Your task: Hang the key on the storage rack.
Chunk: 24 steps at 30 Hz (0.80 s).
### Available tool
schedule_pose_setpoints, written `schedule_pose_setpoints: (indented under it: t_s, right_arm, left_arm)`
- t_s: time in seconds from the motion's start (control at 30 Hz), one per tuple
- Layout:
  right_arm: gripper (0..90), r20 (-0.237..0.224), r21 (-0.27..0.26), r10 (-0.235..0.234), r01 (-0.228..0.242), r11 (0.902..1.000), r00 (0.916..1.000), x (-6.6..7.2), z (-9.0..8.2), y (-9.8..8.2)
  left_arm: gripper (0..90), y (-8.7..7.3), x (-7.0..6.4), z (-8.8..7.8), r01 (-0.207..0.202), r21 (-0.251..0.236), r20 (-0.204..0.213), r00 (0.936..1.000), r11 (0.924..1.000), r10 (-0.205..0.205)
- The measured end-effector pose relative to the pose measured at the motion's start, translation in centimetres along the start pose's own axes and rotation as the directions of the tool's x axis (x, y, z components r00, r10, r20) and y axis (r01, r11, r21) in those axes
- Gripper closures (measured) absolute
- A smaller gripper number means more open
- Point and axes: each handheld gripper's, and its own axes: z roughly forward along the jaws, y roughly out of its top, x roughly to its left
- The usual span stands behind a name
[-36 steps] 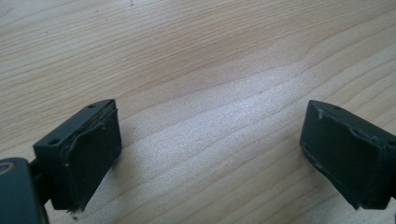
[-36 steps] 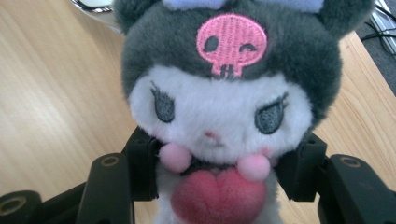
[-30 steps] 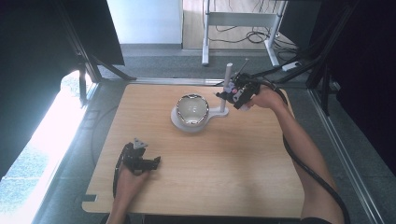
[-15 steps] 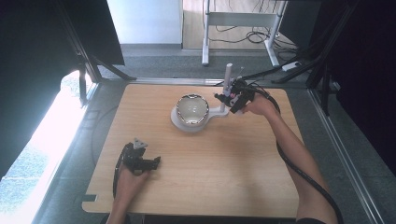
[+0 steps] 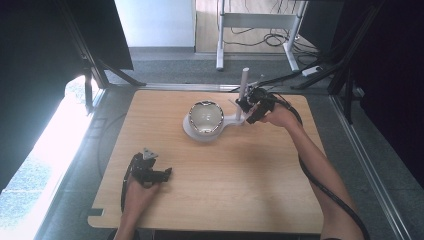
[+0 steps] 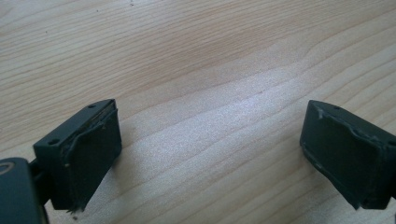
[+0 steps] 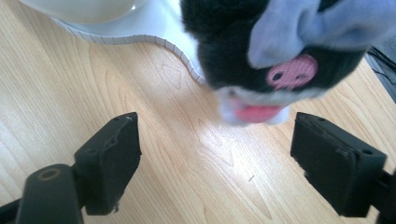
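The right gripper (image 7: 215,154) has just been opening; its jaws stand apart, nothing pressed between them. Just beyond hangs a plush toy (image 7: 275,51), by the white stand (image 5: 227,121) near the bowl (image 5: 205,116). It looks soft and light; grip its body. Snout faces the gripper; long axis unclear.

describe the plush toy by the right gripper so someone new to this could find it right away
On the far half of the wooden table stands a white stand carrying a shiny bowl. The plush toy lies on that stand's arm, just beyond the open right gripper, whose jaws have just been opening. It alone is soft: black fur, pink snout, lilac ear.
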Motion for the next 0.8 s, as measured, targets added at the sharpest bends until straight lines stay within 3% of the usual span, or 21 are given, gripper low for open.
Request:
schedule_pose_setpoints:
  t_s: [0.2,0.43,0.8]
  right_arm:
    - [13.6,0.006,-0.017,0.001,-0.001,0.9999,1.0,0.4,-0.7,-0.7]
    - [13.2,-0.038,-0.046,0.01,-0.012,0.9989,0.9992,1.0,-1.2,-1.7]
    - [12.0,-0.06,-0.092,-0.011,0.006,0.9958,0.9981,2.4,-1.8,-3.3]
  left_arm:
    - [5.3,0.0,0.0,0.0,0.0,0.0,0.0,1.0,1.0,0.0]
    - [5.3,0.0,0.0,0.0,-0.002,0.0,0.0,1.0,1.0,0.002]
    - [5.3,0.0,0.0,0.0,-0.001,0.0,0.0,1.0,1.0,0.001]
